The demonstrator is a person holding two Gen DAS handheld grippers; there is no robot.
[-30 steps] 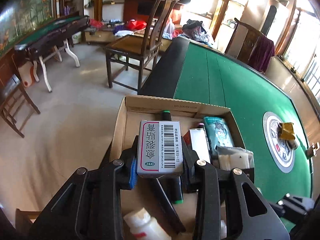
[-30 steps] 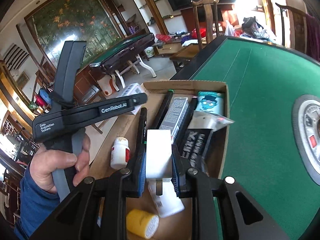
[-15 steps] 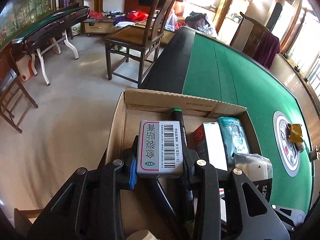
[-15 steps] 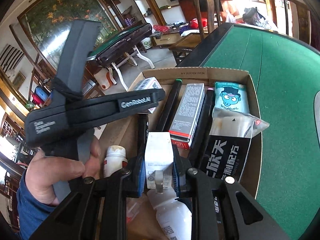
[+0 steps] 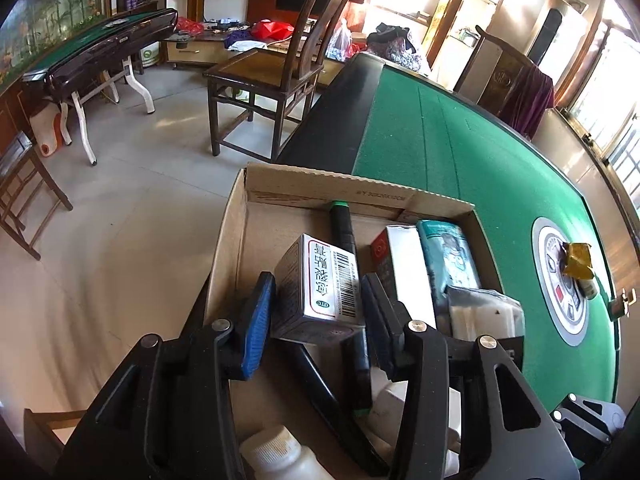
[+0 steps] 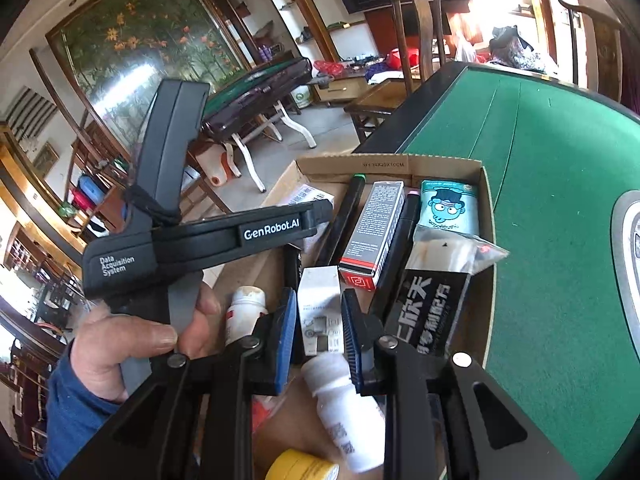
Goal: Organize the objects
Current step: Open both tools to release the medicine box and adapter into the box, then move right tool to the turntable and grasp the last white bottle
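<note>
Green felt table (image 5: pixel 460 168) in a cluttered room; a cardboard box (image 5: pixel 320 190) sits at its edge, overhanging the floor side.

Left gripper (image 5: pixel 318 304): jaws spread wide, a silver medicine box (image 5: pixel 320 284) tilted between them over the cardboard box. The right pad seems to touch it; a gap shows at the left pad.

Right gripper (image 6: pixel 318 320): pads parted a little, a small white carton (image 6: pixel 320 312) between them. Cannot tell if gripped.

Contents: black markers (image 5: pixel 342 228), red-and-white carton (image 5: pixel 404 264), teal packet (image 6: pixel 450 208), white bottles (image 6: pixel 344 404).

Risks, as judged: the silver box lands crooked on the markers. The grippers are close together and could collide. Pushing the box could tip it off the table.
</note>
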